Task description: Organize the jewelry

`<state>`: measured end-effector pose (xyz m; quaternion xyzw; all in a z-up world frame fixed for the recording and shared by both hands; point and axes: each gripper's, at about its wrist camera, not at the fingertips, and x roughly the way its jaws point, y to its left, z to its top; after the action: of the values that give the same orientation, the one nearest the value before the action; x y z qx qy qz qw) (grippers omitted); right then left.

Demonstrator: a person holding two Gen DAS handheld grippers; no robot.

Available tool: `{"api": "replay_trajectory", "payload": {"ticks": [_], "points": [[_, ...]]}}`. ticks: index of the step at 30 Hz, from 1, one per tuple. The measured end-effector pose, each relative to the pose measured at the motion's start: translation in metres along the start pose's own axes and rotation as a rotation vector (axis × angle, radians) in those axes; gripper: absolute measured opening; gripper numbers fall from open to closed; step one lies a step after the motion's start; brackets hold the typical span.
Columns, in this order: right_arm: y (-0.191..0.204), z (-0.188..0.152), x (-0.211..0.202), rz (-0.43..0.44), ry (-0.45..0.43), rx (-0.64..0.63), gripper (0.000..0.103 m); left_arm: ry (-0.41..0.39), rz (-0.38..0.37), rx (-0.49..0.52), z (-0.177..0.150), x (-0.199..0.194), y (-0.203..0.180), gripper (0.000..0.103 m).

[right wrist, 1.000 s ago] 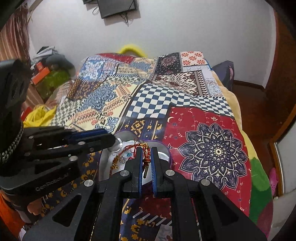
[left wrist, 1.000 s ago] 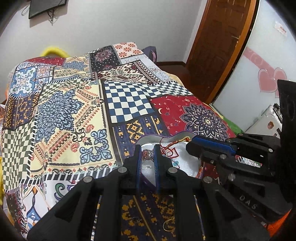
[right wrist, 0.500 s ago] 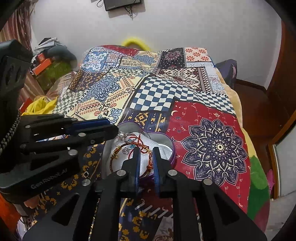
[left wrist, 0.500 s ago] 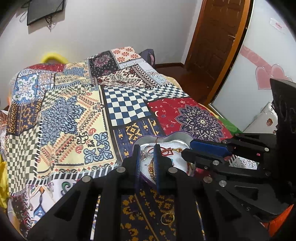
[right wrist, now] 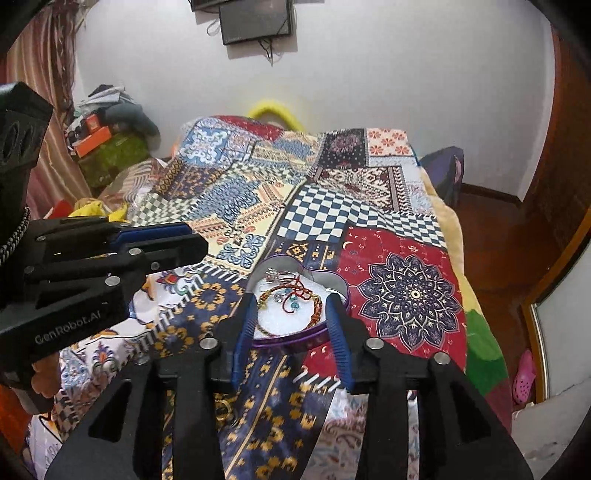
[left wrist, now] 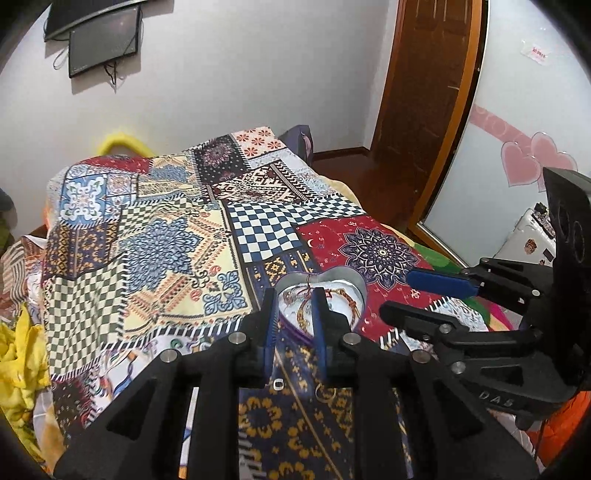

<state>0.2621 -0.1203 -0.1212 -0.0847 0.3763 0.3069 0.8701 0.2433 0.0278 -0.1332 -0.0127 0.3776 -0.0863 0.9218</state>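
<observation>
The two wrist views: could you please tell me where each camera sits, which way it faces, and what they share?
Left wrist: sits on the left gripper, faces forward along its open fingers over the patchwork bedspread toward the heart-shaped tin; the right gripper shows at right.
Right wrist: sits on the right gripper, faces the same way, open fingers framing the tin; the left gripper shows at left.
Shared: tin, bedspread, wall screen, gold ring.
</observation>
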Motion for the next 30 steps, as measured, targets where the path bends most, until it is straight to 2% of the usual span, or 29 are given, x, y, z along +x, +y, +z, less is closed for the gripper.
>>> {"api": "replay_trajectory", "payload": {"ticks": [6, 10, 21, 28, 30], "points": [[0.008, -0.014, -0.012, 0.0, -0.002, -0.015, 0.036, 0.01, 0.018, -0.007, -0.018, -0.018, 0.002, 0.024], [0.013, -0.03, -0.01, 0.014, 0.031, -0.019, 0.036, 0.036, 0.027, -0.008, -0.036, -0.021, 0.004, 0.025], [0.042, -0.061, 0.032, 0.062, 0.169, -0.075, 0.036, 0.135, 0.031, -0.025, -0.087, -0.007, 0.013, 0.027], [0.046, -0.067, 0.052, 0.057, 0.22, -0.103, 0.036, 0.172, 0.013, -0.04, -0.104, 0.003, 0.021, 0.027], [0.048, -0.067, 0.051, 0.06, 0.209, -0.114, 0.035, 0.18, 0.012, -0.042, -0.106, 0.006, 0.022, 0.027]]}}
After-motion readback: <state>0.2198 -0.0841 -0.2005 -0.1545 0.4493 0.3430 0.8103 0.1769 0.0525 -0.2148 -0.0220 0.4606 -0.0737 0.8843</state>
